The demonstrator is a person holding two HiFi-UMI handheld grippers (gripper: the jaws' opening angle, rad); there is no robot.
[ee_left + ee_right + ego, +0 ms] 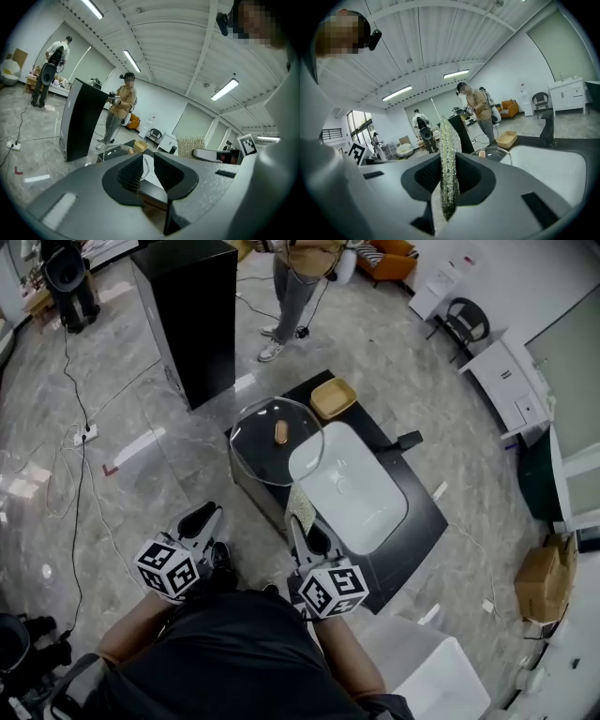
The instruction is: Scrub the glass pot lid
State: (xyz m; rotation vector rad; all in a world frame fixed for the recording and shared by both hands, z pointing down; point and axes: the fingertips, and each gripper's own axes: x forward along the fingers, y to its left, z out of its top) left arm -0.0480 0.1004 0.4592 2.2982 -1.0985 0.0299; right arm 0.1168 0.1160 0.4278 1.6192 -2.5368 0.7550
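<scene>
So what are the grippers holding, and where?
The right gripper pinches a sparkly scrubbing cloth by its lower half, upright between its jaws. The left gripper holds nothing.

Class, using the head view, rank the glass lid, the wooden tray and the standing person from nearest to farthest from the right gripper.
1. Glass lid, just ahead of the right gripper.
2. Wooden tray, beyond the lid at the counter's far end.
3. Standing person, on the floor past the counter.
</scene>
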